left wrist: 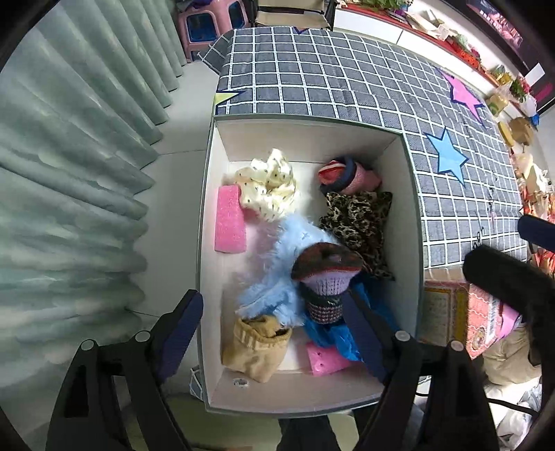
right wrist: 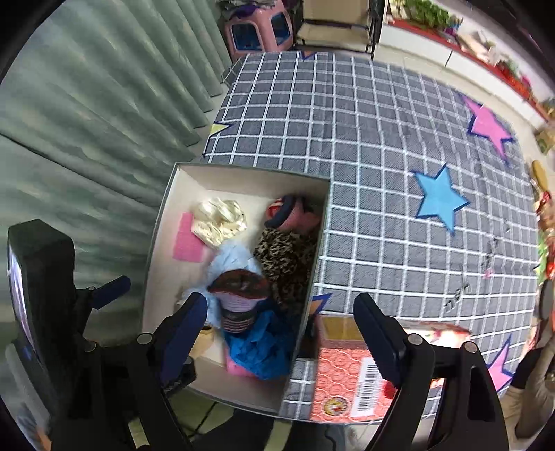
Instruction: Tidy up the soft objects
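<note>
A white box (left wrist: 409, 194) sits on a grey checked cloth (left wrist: 329, 76) and holds soft things: a cream dotted cloth (left wrist: 267, 184), a striped roll (left wrist: 343, 173), a leopard cloth (left wrist: 360, 222), a pale blue furry piece (left wrist: 291, 249), a knitted hat (left wrist: 326, 274), a tan pouch (left wrist: 256, 347), blue fabric (left wrist: 333, 333) and pink sponges (left wrist: 229, 218). My left gripper (left wrist: 270, 333) is open and empty above the box's near end. My right gripper (right wrist: 277, 333) is open and empty over the box's right wall (right wrist: 312, 274); the hat (right wrist: 239, 295) shows there too.
A red patterned carton (right wrist: 347, 378) lies on the cloth right of the box. Green curtains (left wrist: 69, 173) hang on the left. Pink stools (left wrist: 208, 24) and a chair stand beyond the table. Cluttered shelves (left wrist: 513, 114) run along the right.
</note>
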The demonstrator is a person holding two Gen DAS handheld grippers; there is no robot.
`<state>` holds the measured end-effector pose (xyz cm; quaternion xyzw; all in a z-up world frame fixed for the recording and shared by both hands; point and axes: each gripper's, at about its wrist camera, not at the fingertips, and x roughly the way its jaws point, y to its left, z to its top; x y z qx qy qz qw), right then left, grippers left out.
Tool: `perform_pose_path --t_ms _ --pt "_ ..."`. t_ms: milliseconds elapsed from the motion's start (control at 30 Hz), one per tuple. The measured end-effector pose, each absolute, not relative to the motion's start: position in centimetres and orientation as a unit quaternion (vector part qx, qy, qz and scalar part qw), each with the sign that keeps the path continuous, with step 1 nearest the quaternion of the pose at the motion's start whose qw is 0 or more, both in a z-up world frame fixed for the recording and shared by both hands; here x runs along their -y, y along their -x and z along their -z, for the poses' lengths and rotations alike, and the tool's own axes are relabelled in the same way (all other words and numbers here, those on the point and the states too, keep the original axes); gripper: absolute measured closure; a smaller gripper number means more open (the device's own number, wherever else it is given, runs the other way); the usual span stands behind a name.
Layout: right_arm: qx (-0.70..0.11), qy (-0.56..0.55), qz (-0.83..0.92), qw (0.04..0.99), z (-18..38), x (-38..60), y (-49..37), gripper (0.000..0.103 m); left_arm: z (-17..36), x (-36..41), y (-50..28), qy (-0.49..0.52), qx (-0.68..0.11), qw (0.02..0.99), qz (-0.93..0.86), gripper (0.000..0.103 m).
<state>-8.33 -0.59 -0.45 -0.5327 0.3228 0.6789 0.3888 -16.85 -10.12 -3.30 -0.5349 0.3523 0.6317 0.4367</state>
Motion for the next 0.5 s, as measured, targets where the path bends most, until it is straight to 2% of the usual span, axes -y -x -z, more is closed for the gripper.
perform_pose_path --t_ms 500 --pt "-0.322 0.536 -0.671 0.398 0.2 2.9 7.3 0.0 2.1 11.7 15.8 0.533 -0.335 0.445 -0.638 0.018"
